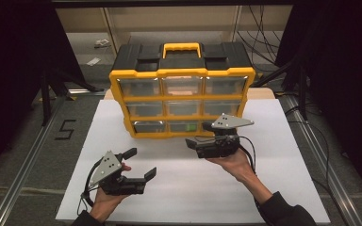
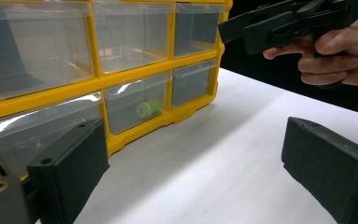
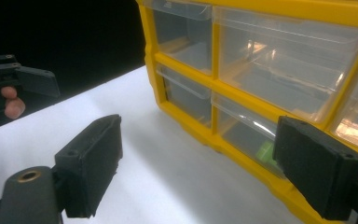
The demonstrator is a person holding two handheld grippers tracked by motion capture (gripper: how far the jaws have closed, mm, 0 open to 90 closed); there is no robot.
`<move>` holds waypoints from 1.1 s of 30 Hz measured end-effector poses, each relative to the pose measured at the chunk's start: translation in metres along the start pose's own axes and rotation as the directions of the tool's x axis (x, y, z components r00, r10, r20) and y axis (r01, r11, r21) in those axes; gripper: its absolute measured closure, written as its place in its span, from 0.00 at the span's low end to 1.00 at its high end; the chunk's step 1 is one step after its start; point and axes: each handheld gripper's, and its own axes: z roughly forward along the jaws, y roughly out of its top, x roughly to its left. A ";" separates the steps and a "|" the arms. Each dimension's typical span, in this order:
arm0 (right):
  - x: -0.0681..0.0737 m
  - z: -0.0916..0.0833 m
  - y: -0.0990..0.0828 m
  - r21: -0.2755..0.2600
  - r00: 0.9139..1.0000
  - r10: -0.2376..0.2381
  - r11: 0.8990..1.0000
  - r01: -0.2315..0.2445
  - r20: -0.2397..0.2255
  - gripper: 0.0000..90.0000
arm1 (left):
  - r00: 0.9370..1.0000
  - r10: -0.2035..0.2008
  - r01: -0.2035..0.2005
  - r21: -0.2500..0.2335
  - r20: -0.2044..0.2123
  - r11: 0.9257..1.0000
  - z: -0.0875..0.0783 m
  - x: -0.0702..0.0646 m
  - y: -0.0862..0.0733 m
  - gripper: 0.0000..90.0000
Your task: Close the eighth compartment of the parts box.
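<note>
Across the white table top (image 1: pixel 179 188) stands the yellow-and-black drawer organizer (image 1: pixel 181 89), a cabinet of nine clear drawers in three rows with a yellow carry handle (image 1: pixel 182 48) on its black lid. It sits toward the far edge of the white surface, its drawer fronts facing the person, and every drawer looks pushed in.

Just in front of the organizer's lower right corner hangs the right gripper (image 1: pixel 199 134), jaws spread wide and empty, pointing left along the bottom row. Farther out from the organizer, off its lower left corner, the left gripper (image 1: pixel 140 164) rests low over the table with jaws equally wide and nothing between them.

Judging by this, the work is at the approach stage: the right gripper seems to be lining up on the bottom middle drawer (image 1: pixel 185 126), which holds a small green roll (image 2: pixel 147 108), seen through the clear front in the left gripper view. The next move calls for bringing one jaw under or around that drawer's lip and pulling straight out, perhaps while the left gripper steadies the organizer so that it does not slide.

Nothing lies between the grippers and the drawers; the neighbouring drawer fronts sit close, so a wide jaw could catch the wrong one.
</note>
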 end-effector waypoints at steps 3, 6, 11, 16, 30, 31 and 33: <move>0.001 -0.004 -0.002 -0.010 1.000 0.001 1.000 -0.001 0.001 0.19 | 1.000 0.000 0.000 0.000 0.002 1.000 0.000 0.000 0.000 0.08; 0.002 -0.008 -0.005 -0.016 1.000 0.004 1.000 -0.004 0.001 0.19 | 1.000 0.000 0.000 0.001 0.003 1.000 0.000 0.000 0.000 0.08; 0.002 -0.013 -0.009 -0.020 1.000 0.007 1.000 -0.007 0.005 0.19 | 1.000 0.001 -0.001 0.002 0.003 1.000 0.001 0.000 0.000 0.08; 0.003 -0.016 -0.012 -0.023 1.000 0.011 1.000 -0.011 0.004 0.19 | 1.000 0.001 -0.001 0.002 0.005 1.000 0.000 -0.001 0.000 0.08; 0.008 -0.026 -0.017 -0.066 1.000 0.009 0.998 -0.009 0.000 0.19 | 1.000 0.002 -0.002 0.001 0.002 1.000 -0.003 0.000 -0.001 0.08; 0.009 -0.027 -0.018 -0.070 1.000 0.009 0.998 -0.009 -0.001 0.19 | 1.000 0.001 -0.001 -0.001 0.001 1.000 -0.004 0.000 -0.001 0.08; 0.009 -0.027 -0.019 -0.075 1.000 0.007 0.997 -0.007 -0.002 0.19 | 1.000 0.000 0.000 -0.002 0.000 1.000 -0.004 0.000 -0.001 0.08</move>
